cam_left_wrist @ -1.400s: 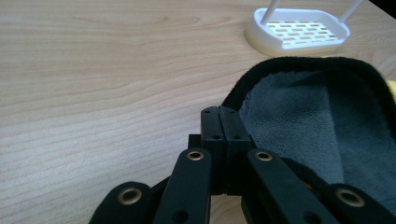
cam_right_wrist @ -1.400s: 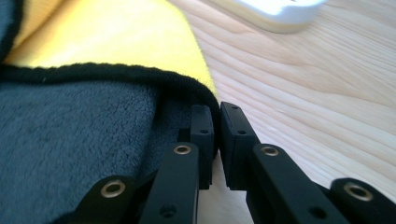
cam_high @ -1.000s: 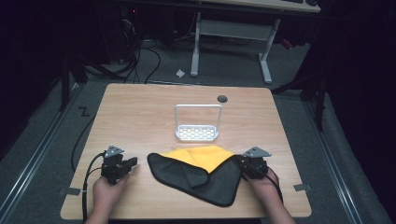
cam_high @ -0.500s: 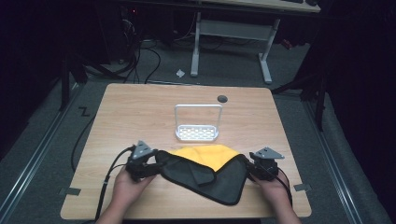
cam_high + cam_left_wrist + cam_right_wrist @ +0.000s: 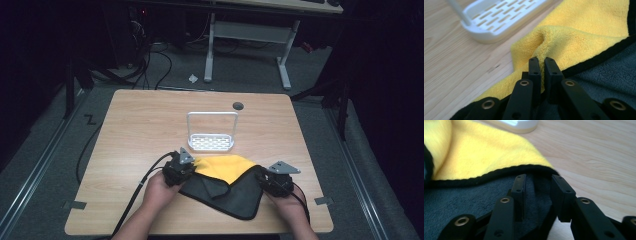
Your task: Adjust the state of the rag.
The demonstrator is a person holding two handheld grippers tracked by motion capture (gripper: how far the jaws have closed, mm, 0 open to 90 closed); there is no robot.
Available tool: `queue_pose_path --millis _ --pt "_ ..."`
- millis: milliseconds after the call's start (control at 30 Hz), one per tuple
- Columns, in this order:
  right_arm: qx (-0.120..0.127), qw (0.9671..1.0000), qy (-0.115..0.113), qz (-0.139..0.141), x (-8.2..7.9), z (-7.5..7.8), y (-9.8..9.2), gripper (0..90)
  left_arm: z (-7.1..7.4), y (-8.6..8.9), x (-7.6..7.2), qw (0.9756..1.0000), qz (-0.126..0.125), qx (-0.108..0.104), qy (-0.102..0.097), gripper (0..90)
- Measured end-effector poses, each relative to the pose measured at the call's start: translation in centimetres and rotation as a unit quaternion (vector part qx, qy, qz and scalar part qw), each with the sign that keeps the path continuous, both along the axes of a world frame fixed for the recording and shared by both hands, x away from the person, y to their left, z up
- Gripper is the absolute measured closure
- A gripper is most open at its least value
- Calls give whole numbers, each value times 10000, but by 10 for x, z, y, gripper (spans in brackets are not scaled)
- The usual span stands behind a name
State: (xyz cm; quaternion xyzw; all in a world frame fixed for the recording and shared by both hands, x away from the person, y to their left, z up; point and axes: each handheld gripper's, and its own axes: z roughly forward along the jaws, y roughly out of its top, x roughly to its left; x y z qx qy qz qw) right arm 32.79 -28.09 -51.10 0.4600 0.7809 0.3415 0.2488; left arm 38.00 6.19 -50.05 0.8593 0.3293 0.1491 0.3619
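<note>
High view has the yellow-and-grey microfibre cloth (image 5: 225, 182) on the bench (image 5: 140, 130) before a white rack (image 5: 211, 141); left gripper view shows left tongs (image 5: 541, 60) pinching a thin yellow fold that might slip, while right gripper view shows right tongs (image 5: 537, 178) parted astride its corner, gripping nothing.

Both your hands sit low at the near edge, a gripper in each.
Your left gripper (image 5: 184, 165) has its jaws pinched nearly together on cloth (image 5: 564, 37); your right gripper (image 5: 266, 179) holds its jaws apart.
</note>
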Motion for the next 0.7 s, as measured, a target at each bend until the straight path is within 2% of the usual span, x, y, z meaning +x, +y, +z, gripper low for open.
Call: queue_pose_path --millis 33,67,100,200,233,267,300,333,367,400,467,500,533,567,600,633,667,700 --pt "0 10000 0 0 0 0 0 672 0 0 0 10000 0 0 0 856" --pt "-7 9999 83 56 0 -2 3 683 1 8 -4 10000 61 -74 0 857" --pt "-16 9999 118 90 1 -3 4 687 2 27 -11 9996 184 -219 47 857" --pt "-91 9996 254 114 4 -7 5 690 -3 57 -20 9981 477 -347 151 853" --pt "-91 9996 254 114 4 -7 5 690 -3 57 -20 9981 477 -347 151 849" --pt "-98 9994 307 108 5 -10 5 690 -7 71 -23 9968 649 -404 224 849" --pt "-45 9993 356 83 7 -12 3 689 -14 88 -23 9938 873 -562 402 835" --pt "-45 9993 356 83 7 -12 3 689 -14 88 -23 9938 873 -562 402 817" --pt "-40 9993 355 66 8 -12 3 689 -17 97 -22 9918 1013 -602 485 817" --pt "-91 9994 335 11 11 -12 3 683 -17 104 -21 9896 1173 -644 534 699" --pt "-135 9995 284 -8 13 -13 3 680 -12 106 -24 9883 1282 -721 398 664" --pt "-159 9995 263 -30 13 -13 3 679 -12 106 -24 9883 1282 -721 398 644" --pt "-200 9995 226 -26 15 -13 2 679 -6 99 -30 9904 1167 -702 241 624" --pt "-200 9995 226 -26 15 -13 2 679 -6 99 -30 9904 1167 -702 241 621" --pt "-170 9996 236 -49 16 -14 1 678 -2 85 -39 9945 817 -653 99 608" --pt "-141 9996 250 -61 17 -14 1 678 -1 76 -43 9961 644 -603 92 600" --pt "-141 9996 250 -61 17 -14 1 678 -1 76 -43 9961 644 -603 92 574" --pt "-95 9996 266 -51 18 -14 -1 677 0 59 -51 9982 262 -520 110 546"
